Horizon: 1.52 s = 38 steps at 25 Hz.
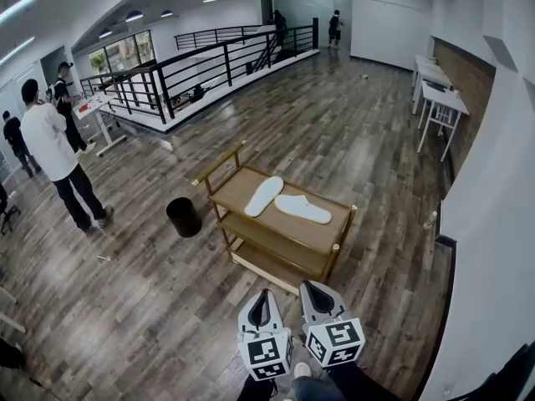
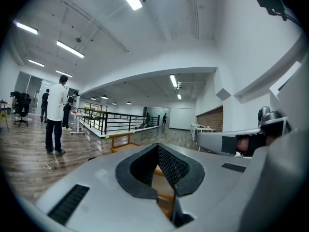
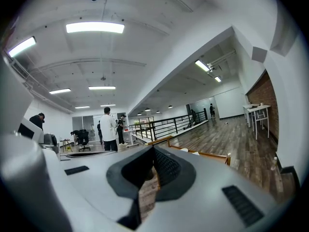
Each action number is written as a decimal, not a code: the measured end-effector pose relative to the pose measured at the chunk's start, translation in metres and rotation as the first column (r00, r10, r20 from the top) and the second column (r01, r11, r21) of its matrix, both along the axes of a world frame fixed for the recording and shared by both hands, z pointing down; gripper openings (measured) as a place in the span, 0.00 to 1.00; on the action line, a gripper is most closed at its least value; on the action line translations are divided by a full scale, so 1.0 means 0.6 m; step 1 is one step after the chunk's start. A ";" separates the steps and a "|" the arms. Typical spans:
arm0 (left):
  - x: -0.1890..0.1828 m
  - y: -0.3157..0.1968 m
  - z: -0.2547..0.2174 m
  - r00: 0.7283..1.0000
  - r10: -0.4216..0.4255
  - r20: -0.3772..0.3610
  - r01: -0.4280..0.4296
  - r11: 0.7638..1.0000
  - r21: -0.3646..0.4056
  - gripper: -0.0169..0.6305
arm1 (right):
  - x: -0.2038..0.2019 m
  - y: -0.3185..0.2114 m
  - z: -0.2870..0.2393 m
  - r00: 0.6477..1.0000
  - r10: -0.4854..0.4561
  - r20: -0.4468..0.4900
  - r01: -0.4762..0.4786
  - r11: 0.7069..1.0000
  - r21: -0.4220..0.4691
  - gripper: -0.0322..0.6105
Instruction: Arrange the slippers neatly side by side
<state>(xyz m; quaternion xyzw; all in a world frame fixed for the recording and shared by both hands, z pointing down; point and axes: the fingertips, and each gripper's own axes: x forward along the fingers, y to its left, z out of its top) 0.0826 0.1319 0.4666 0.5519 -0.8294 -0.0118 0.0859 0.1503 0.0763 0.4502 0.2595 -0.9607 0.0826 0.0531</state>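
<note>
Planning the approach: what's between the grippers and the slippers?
Head view: only bare floor and the near edge of the cart; the slippers lie on its top shelf.

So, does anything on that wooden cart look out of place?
Yes. On the light wooden cart, top shelf, the left white slipper and the right white slipper splay into a V instead of lying parallel, side by side.

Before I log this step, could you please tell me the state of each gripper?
Left gripper: closed, empty.
Right gripper: closed, empty.
</note>
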 end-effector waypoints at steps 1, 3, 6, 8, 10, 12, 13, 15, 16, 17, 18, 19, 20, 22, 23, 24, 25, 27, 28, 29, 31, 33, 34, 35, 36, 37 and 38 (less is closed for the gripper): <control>-0.007 -0.011 0.000 1.000 -0.007 0.002 0.007 1.000 -0.003 0.03 | -0.008 -0.013 -0.001 1.000 -0.008 0.000 0.008 1.000 -0.001 0.05; -0.022 -0.032 -0.004 1.000 -0.025 0.002 0.025 1.000 -0.008 0.03 | -0.023 -0.037 -0.006 1.000 -0.023 0.002 0.023 1.000 -0.004 0.05; -0.039 -0.060 -0.007 0.999 -0.051 0.001 0.051 0.999 -0.013 0.03 | -0.042 -0.068 -0.009 0.999 -0.045 0.006 0.045 0.999 -0.009 0.05; -0.046 -0.078 -0.007 0.998 -0.062 0.003 0.062 0.998 -0.013 0.03 | -0.050 -0.088 -0.009 0.998 -0.055 0.008 0.055 0.998 -0.008 0.05; -0.052 -0.095 -0.006 0.997 -0.072 0.005 0.072 0.997 -0.011 0.03 | -0.057 -0.106 -0.007 0.998 -0.062 0.011 0.063 0.998 -0.008 0.05; -0.060 -0.104 -0.004 0.997 -0.082 0.004 0.082 0.997 -0.012 0.03 | -0.065 -0.116 -0.004 0.997 -0.071 0.012 0.072 0.997 -0.012 0.05; -0.063 -0.107 -0.003 0.996 -0.086 0.002 0.086 0.996 -0.015 0.03 | -0.068 -0.119 -0.002 0.997 -0.075 0.011 0.075 0.997 -0.016 0.05; -0.066 -0.111 0.000 0.996 -0.092 -0.001 0.092 0.996 -0.021 0.03 | -0.070 -0.127 0.002 0.997 -0.077 0.012 0.077 0.997 -0.024 0.05; -0.068 -0.114 0.002 0.995 -0.095 -0.002 0.095 0.995 -0.021 0.03 | -0.072 -0.132 0.003 0.997 -0.077 0.013 0.077 0.997 -0.027 0.05; -0.070 -0.118 0.003 0.995 -0.098 -0.003 0.098 0.995 -0.022 0.03 | -0.074 -0.137 0.004 0.997 -0.077 0.014 0.078 0.997 -0.028 0.05; -0.073 -0.121 0.003 0.995 -0.100 -0.002 0.100 0.995 -0.022 0.03 | -0.078 -0.141 0.005 0.997 -0.078 0.013 0.078 0.997 -0.027 0.05; -0.078 -0.125 0.003 0.995 -0.101 0.000 0.101 0.995 -0.022 0.03 | -0.083 -0.145 0.006 0.997 -0.078 0.012 0.078 0.997 -0.026 0.05; -0.084 -0.129 0.002 0.995 -0.102 0.002 0.102 0.995 -0.022 0.03 | -0.089 -0.149 0.006 0.997 -0.078 0.011 0.078 0.997 -0.026 0.05; -0.097 -0.136 0.000 0.995 -0.104 0.005 0.104 0.994 -0.018 0.03 | -0.101 -0.155 0.004 0.997 -0.081 0.013 0.081 0.996 -0.023 0.05; -0.103 -0.142 -0.001 0.995 -0.103 0.007 0.103 0.995 -0.016 0.03 | -0.107 -0.160 0.003 0.997 -0.080 0.015 0.081 0.996 -0.022 0.05; -0.109 -0.147 -0.002 0.995 -0.100 0.008 0.100 0.995 -0.014 0.03 | -0.113 -0.166 0.002 0.997 -0.077 0.018 0.078 0.997 -0.022 0.05; -0.116 -0.153 -0.002 0.995 -0.095 0.011 0.095 0.995 -0.013 0.03 | -0.118 -0.174 0.002 0.997 -0.070 0.022 0.071 0.997 -0.024 0.05; -0.131 -0.165 -0.002 0.997 -0.081 0.017 0.081 0.997 -0.011 0.03 | -0.130 -0.191 0.004 0.998 -0.048 0.031 0.049 0.998 -0.031 0.05; -0.140 -0.171 -0.002 0.997 -0.074 0.019 0.075 0.997 -0.012 0.03 | -0.137 -0.198 0.006 0.999 -0.036 0.032 0.038 0.999 -0.034 0.05; -0.152 -0.176 -0.001 0.997 -0.070 0.021 0.070 0.997 -0.012 0.03 | -0.146 -0.204 0.008 0.999 -0.028 0.033 0.030 0.999 -0.036 0.05; -0.179 -0.184 -0.001 0.998 -0.063 0.022 0.063 0.998 -0.010 0.03 | -0.169 -0.212 0.011 0.999 -0.021 0.031 0.022 0.999 -0.037 0.05; -0.205 -0.192 0.000 0.998 -0.051 0.022 0.051 0.999 -0.009 0.03 | -0.194 -0.218 0.013 0.999 -0.013 0.029 0.014 0.999 -0.037 0.05; -0.217 -0.197 0.000 0.999 -0.045 0.022 0.045 0.999 -0.009 0.03 | -0.206 -0.222 0.014 1.000 -0.008 0.028 0.009 0.999 -0.037 0.05; -0.230 -0.202 0.000 0.999 -0.039 0.022 0.039 0.999 -0.010 0.03 | -0.219 -0.226 0.014 1.000 -0.003 0.026 0.004 0.999 -0.038 0.05; -0.244 -0.205 0.000 0.999 -0.036 0.020 0.036 0.999 -0.010 0.03 | -0.232 -0.229 0.013 1.000 0.000 0.023 0.001 0.999 -0.037 0.05; -0.258 -0.209 0.001 0.999 -0.033 0.017 0.034 0.999 -0.011 0.03 | -0.246 -0.232 0.013 1.000 0.001 0.020 0.000 0.999 -0.035 0.05; -0.271 -0.212 0.002 0.999 -0.031 0.014 0.032 0.999 -0.012 0.03 | -0.260 -0.234 0.012 1.000 0.002 0.018 -0.002 0.999 -0.032 0.05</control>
